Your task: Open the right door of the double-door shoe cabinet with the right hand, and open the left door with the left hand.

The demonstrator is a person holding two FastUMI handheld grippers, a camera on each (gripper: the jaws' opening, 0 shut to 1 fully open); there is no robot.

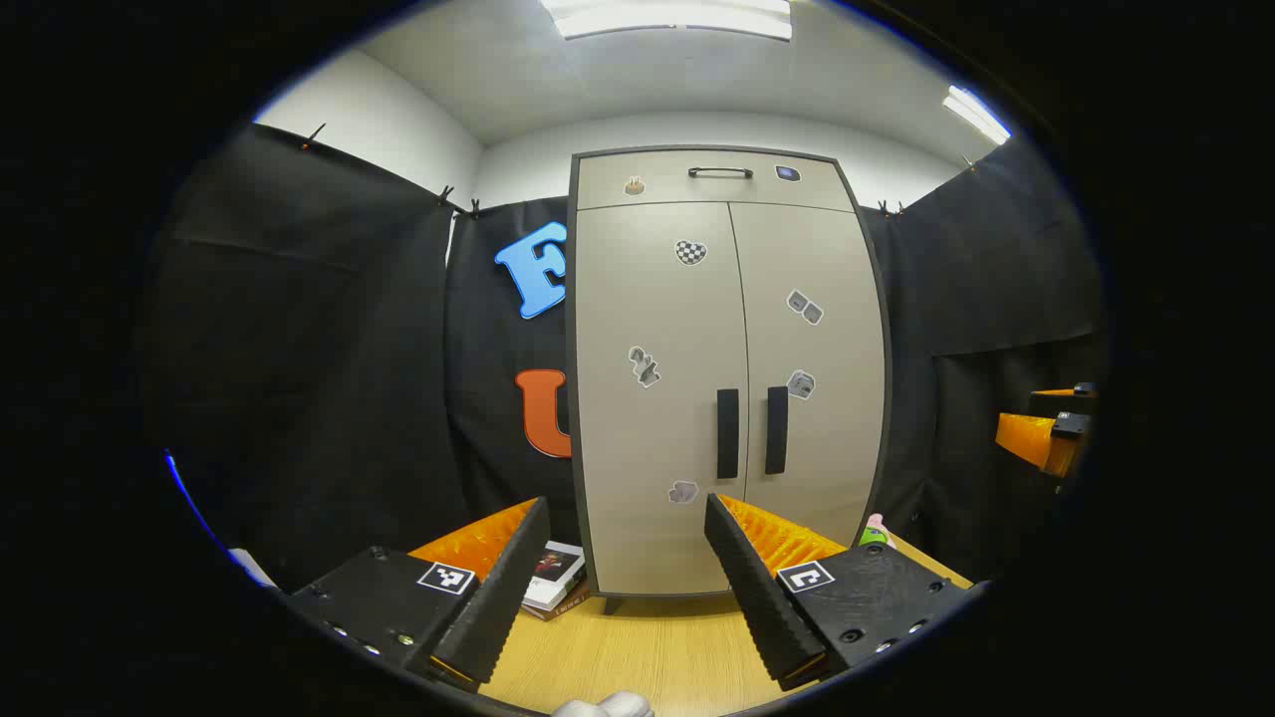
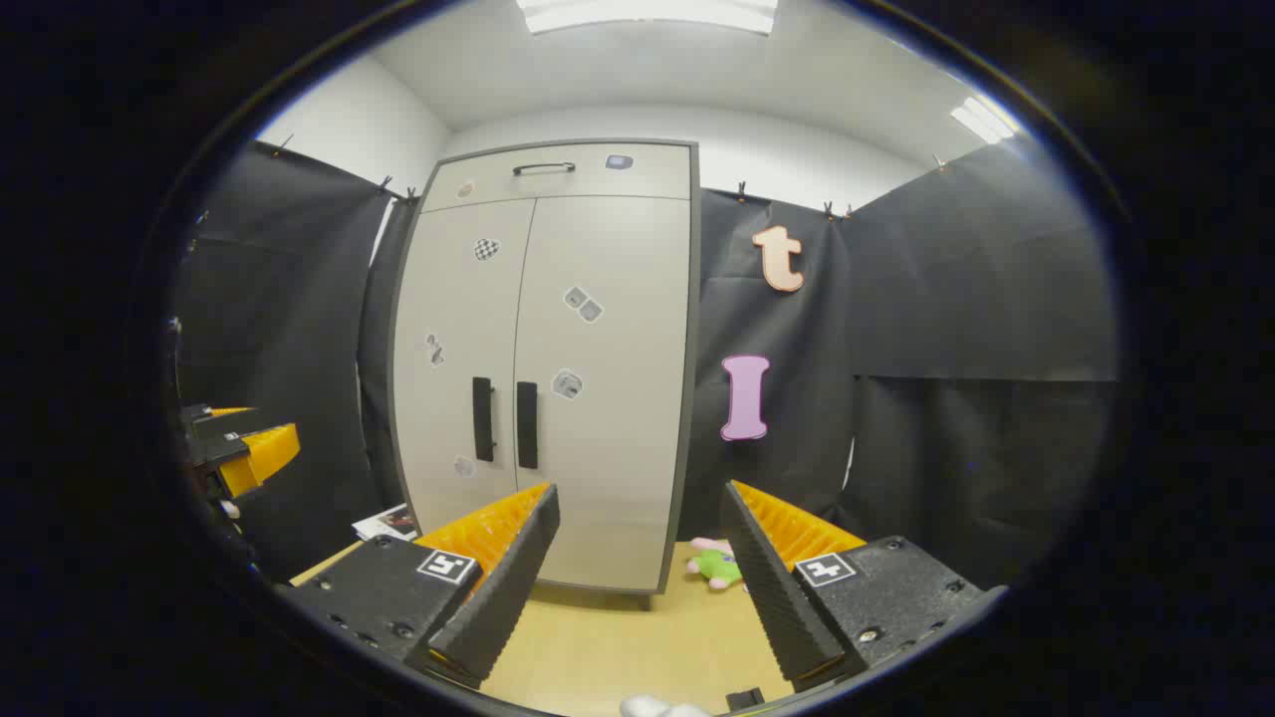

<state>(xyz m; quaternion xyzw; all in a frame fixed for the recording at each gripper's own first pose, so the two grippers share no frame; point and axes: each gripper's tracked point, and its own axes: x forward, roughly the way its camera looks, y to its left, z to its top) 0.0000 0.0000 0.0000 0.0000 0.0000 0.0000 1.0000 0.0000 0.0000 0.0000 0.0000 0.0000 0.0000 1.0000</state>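
Note:
A tall beige double-door shoe cabinet [image 1: 722, 378] stands on a wooden table, both doors shut. Its left door handle [image 1: 728, 433] and right door handle [image 1: 776, 429] are dark vertical bars side by side at the middle seam. In the right gripper view the cabinet [image 2: 548, 368] sits left of centre, with the right handle [image 2: 527, 424] and left handle [image 2: 483, 418] visible. My left gripper [image 1: 628, 518] is open, well short of the cabinet. My right gripper [image 2: 640, 503] is open too, facing the cabinet's right edge. The other gripper [image 1: 1046, 428] shows far right in the left gripper view.
A top drawer with a handle [image 1: 719, 172] crowns the cabinet. Books [image 1: 554, 580] lie on the table [image 1: 647, 647] left of the cabinet. A green and pink plush toy [image 2: 715, 562] lies at its right foot. Black cloth walls close in all sides.

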